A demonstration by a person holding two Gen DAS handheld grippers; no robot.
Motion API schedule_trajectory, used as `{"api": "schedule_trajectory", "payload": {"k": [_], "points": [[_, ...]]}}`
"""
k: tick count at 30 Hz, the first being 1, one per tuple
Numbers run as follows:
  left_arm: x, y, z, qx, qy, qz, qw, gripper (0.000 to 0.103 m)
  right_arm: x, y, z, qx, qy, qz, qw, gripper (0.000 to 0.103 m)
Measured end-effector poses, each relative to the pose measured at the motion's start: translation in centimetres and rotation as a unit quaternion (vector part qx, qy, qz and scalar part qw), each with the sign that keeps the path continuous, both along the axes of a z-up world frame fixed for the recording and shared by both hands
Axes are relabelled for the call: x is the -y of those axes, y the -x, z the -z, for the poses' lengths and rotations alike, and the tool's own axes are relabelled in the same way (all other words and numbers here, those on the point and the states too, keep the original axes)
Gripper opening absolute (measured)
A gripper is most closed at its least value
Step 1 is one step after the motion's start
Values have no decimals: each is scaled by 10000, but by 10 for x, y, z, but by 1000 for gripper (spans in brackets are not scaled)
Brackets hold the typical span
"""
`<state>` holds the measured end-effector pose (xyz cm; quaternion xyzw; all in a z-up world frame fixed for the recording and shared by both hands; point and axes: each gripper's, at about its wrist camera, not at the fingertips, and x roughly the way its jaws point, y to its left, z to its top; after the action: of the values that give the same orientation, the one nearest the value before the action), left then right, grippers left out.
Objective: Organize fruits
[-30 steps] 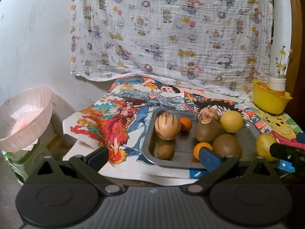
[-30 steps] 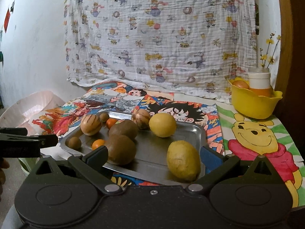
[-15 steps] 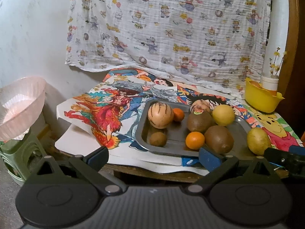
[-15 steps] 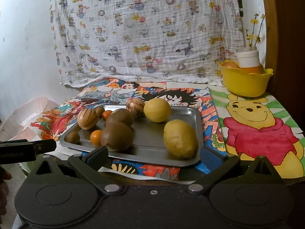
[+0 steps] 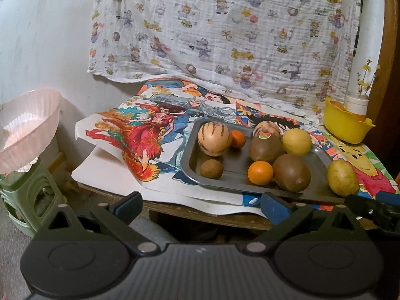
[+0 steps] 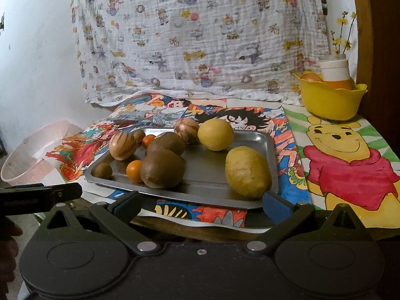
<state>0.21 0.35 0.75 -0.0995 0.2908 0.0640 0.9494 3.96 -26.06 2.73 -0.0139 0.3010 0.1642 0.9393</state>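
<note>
Both tongs, left tongs and right tongs, have backed off the bench, released and empty; 9 fruits sit on the rectangular steel tray at 12 o'clock, apparently sorted.

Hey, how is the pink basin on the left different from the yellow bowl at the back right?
The pink basin is pale, ribbed and wide; the yellow bowl is bright, smooth and smaller. The basin sits off the table on a green stool; the bowl stands on the table, holding a white container. Both are open-topped.

Yellow bowl, cartoon-print cloth
</note>
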Motion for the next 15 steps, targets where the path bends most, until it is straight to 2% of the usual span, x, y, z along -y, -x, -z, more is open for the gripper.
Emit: {"api": "schedule_trajectory", "payload": {"k": [15], "points": [[-2, 1, 1, -31, 91, -49, 9999, 103, -1, 0, 0, -17, 7, -11, 10000, 102]]}}
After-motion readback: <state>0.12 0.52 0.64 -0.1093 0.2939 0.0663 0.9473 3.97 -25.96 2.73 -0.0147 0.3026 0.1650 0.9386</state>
